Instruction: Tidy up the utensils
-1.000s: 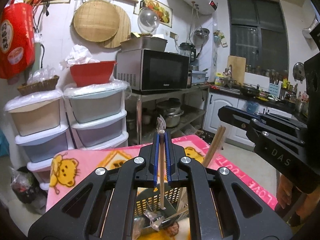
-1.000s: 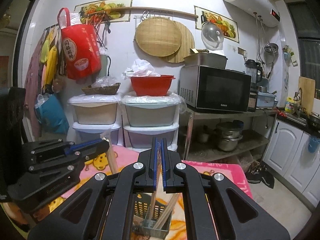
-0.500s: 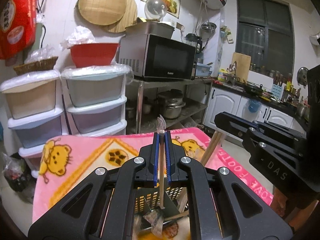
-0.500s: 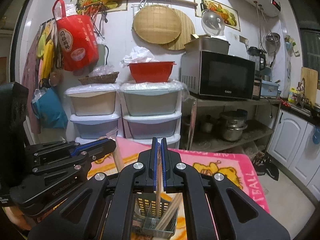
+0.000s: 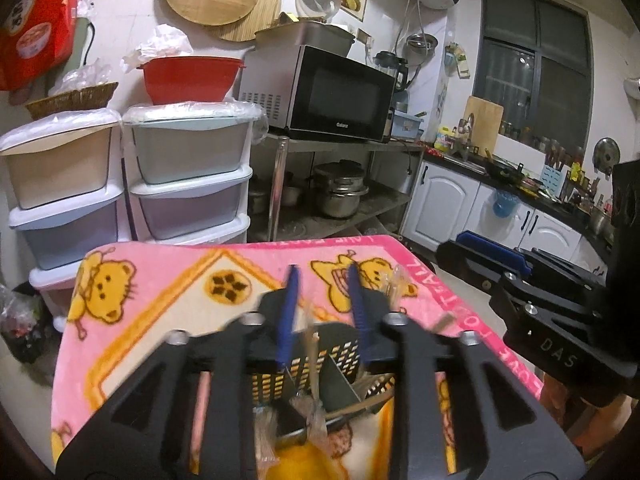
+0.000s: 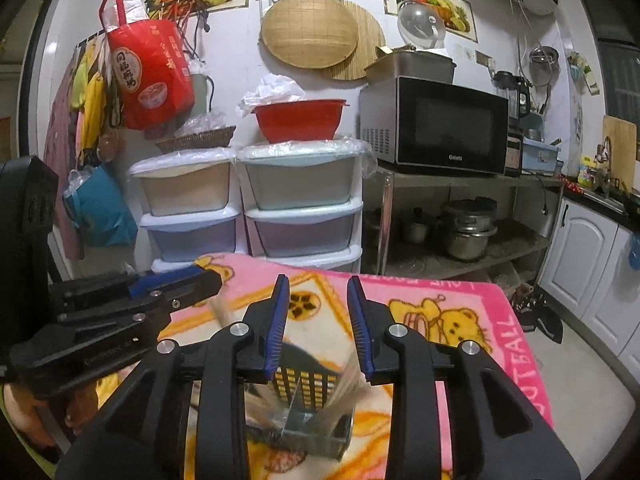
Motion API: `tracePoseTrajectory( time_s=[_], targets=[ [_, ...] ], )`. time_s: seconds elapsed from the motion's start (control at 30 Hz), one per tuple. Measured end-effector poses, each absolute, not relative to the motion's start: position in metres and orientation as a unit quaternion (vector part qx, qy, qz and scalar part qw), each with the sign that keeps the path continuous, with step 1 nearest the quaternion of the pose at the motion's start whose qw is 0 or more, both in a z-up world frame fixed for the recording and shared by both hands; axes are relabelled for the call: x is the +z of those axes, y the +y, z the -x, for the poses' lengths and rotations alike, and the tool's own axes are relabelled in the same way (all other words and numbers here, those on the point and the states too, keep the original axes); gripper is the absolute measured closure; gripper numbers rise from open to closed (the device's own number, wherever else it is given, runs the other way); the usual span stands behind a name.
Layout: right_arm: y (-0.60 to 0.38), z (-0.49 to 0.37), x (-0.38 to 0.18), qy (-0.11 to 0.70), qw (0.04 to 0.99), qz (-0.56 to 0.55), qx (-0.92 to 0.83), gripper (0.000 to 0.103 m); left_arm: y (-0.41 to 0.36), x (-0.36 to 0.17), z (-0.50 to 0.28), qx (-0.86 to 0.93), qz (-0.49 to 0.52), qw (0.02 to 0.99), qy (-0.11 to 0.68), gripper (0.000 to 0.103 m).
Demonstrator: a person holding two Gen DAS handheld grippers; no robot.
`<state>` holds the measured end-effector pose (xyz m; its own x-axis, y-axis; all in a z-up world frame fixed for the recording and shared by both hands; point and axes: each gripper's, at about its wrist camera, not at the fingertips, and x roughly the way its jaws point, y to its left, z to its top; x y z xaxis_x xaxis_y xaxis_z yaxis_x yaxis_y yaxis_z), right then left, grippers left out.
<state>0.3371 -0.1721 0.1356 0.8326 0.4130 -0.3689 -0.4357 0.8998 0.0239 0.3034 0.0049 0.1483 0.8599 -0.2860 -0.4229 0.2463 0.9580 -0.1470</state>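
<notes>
A black perforated utensil basket (image 5: 340, 354) stands on the pink bear blanket (image 5: 160, 288), just below both grippers. My left gripper (image 5: 323, 268) hangs over it with its jaws opening. A blurred wooden chopstick (image 5: 311, 360) drops free between the blue pads (image 5: 288, 312) into the basket. The right wrist view shows my right gripper (image 6: 318, 280), its jaws also opening, above the same basket (image 6: 304, 380). Blurred chopsticks (image 6: 344, 388) lean in its right compartment, touching neither pad. Each gripper shows in the other's view: the right gripper (image 5: 484, 256) and the left gripper (image 6: 176, 280).
Stacked plastic drawers (image 6: 300, 208) stand behind the table. Beside them a steel shelf carries a microwave (image 6: 440, 124), with pots (image 6: 468, 228) below. White cabinets (image 5: 444, 200) and bare floor lie to the right. A person's hand (image 5: 600, 420) holds the right gripper.
Both grippers have sunk toward the basket. Both sets of jaws, earlier shut on a chopstick, have opened and the chopsticks have dropped into the basket.
</notes>
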Motion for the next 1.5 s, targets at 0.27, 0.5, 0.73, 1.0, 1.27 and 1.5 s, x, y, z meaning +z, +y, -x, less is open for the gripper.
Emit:
tracePoseTrajectory(
  time_s=[0.27, 0.5, 0.73, 1.0, 1.27, 1.5],
  targets=[
    [-0.198, -0.315, 0.125, 0.2, 0.956, 0.012, 0.213, 0.063, 0.009, 0.148, -0.276, -0.138, 0.041, 0.963, 0.229, 0.052],
    [-0.218, -0.284, 0.12, 0.197, 0.958, -0.001, 0.21, 0.05, 0.016, 0.141, -0.248, -0.139, 0.054, 0.962, 0.229, 0.022],
    [-0.227, -0.252, 0.112, 0.191, 0.959, -0.007, 0.21, 0.034, 0.018, 0.136, -0.22, -0.125, 0.06, 0.964, 0.225, 0.011],
    [-0.223, -0.218, 0.097, 0.185, 0.96, 0.002, 0.212, 0.021, 0.021, 0.12, -0.191, -0.119, 0.068, 0.963, 0.231, 0.011],
    [-0.222, -0.194, 0.076, 0.188, 0.959, 0.006, 0.212, 0.015, 0.02, 0.094, -0.169, -0.115, 0.07, 0.96, 0.247, 0.011],
    [-0.221, -0.182, 0.05, 0.205, 0.955, 0.003, 0.213, 0.012, 0.025, 0.075, -0.154, -0.111, 0.085, 0.959, 0.247, 0.011]
  ],
)
